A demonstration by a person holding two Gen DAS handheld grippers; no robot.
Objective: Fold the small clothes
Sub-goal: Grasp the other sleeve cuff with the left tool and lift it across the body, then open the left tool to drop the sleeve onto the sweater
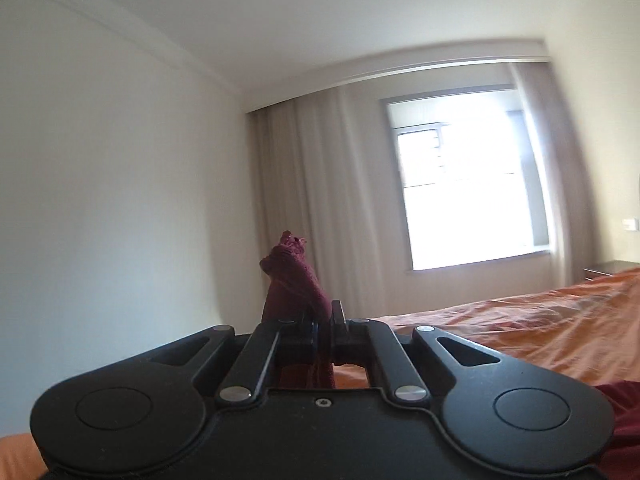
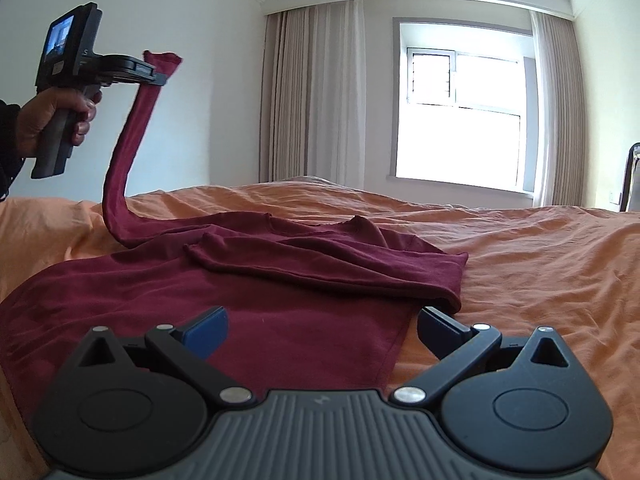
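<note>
My left tongs (image 2: 160,74) pinch a sleeve (image 2: 128,152) high at ten o'clock; right tongs (image 2: 320,332) gape wide, empty, over the shirt (image 2: 280,320). One sleeve looks folded; most remains.

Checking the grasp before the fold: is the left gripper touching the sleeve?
Touching. In the right wrist view the left gripper is closed on the sleeve, lifting it off the bed; the left wrist view shows cloth pinched between the jaws.

White walls (image 2: 200,80), beige curtains (image 2: 312,92), bright window (image 2: 460,136), orange-covered bed (image 2: 540,260).
</note>
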